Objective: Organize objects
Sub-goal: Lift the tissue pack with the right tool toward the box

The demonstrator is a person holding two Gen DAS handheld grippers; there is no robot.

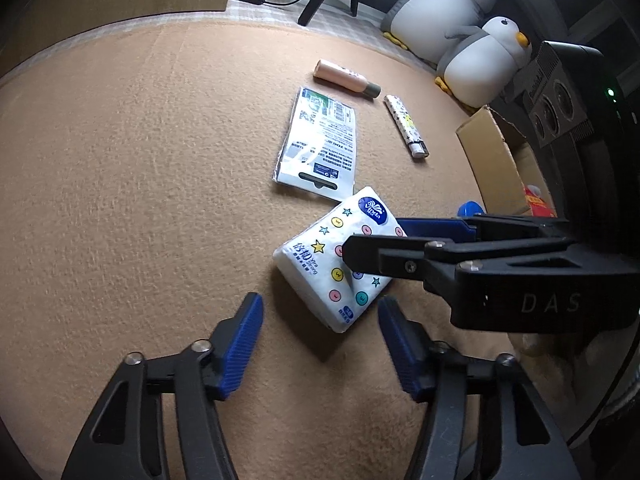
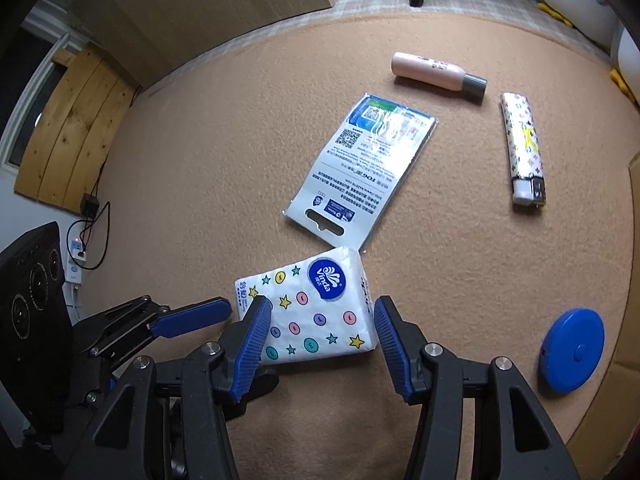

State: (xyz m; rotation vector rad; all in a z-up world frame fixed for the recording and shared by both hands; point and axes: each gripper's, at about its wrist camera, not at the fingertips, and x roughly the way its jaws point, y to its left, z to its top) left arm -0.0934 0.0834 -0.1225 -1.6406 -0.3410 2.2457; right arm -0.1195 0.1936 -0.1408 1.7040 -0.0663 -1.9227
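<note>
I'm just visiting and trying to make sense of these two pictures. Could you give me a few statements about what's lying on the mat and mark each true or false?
1. The tissue pack sits between the fingers of the right gripper. True.
2. The pink bottle stands upright. False: it lies on its side on the mat.
3. The left gripper is clamped on the tissue pack. False: it stands open, with only a corner of the pack reaching between its fingers.
4. A blue round tape measure lies apart from the other items. True.
5. The lighter rests on top of the flat white packet. False: it lies beside it, with bare mat between.
</note>
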